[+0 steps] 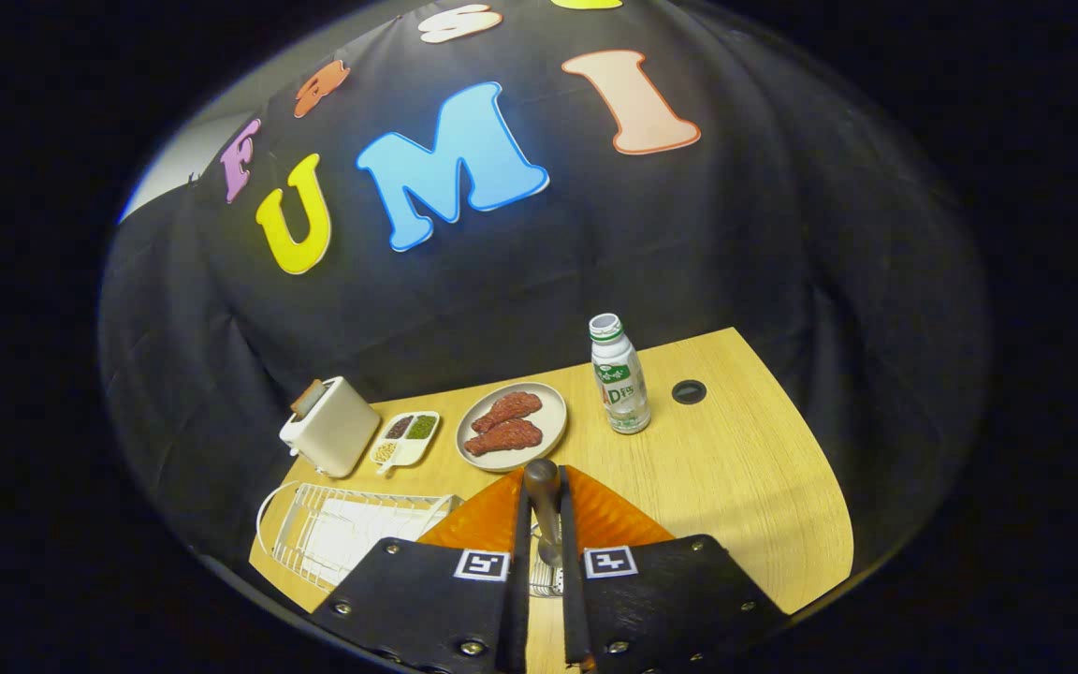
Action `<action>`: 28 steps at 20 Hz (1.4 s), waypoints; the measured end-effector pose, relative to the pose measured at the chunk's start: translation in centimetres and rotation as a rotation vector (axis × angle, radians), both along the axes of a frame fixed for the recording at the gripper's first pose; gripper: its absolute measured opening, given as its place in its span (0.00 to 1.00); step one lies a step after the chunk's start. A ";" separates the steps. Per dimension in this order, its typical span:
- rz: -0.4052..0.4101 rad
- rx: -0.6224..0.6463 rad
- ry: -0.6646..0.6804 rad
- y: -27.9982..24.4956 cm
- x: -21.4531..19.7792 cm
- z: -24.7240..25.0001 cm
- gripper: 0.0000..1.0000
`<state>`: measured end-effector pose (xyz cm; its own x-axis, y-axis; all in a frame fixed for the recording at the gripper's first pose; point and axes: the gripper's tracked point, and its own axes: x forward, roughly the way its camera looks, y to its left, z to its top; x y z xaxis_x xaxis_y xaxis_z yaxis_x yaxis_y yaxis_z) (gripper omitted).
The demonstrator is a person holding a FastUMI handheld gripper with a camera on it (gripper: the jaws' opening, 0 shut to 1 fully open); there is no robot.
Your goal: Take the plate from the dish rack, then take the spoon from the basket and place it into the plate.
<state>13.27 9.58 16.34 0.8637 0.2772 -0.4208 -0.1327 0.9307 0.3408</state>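
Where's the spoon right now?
In the gripper view, the spoon is clamped between the gripper fingers, handle pointing toward the plate of meat just ahead.

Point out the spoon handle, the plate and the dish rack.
spoon handle [543, 496], gripper view, on its rounded end between the gripper [544, 510] fingers.
plate [553, 410], gripper view, bare rim beyond the fingers.
dish rack [314, 524], gripper view, wire wall.

The tabletop [735, 468] lies bare along its right side and near right corner, giving open passage there. A bottle [620, 376] stands upright toward the far edge, with a plate of meat [512, 426], a small divided dish [405, 438] and a toaster [330, 438] ranged leftward. The wire dish rack [333, 529] blocks the near left corner.
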 end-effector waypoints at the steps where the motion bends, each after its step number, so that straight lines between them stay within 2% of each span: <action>1: 0.020 0.019 -0.013 1.0 -1.0 0.9 0.15; 5: 0.125 0.052 -0.048 5.4 -4.7 3.2 0.15; 9: 0.242 0.007 -0.063 10.1 -8.4 3.3 0.15; 16: 0.393 0.019 0.006 17.4 -14.6 -1.0 0.15; 23: 0.489 -0.020 0.095 23.0 -19.6 -7.1 0.15; 28: 0.551 -0.092 0.060 26.0 -22.1 -9.0 0.15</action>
<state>-8.85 35.53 7.36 0.5759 0.6403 -0.5083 -0.5904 0.7558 0.2832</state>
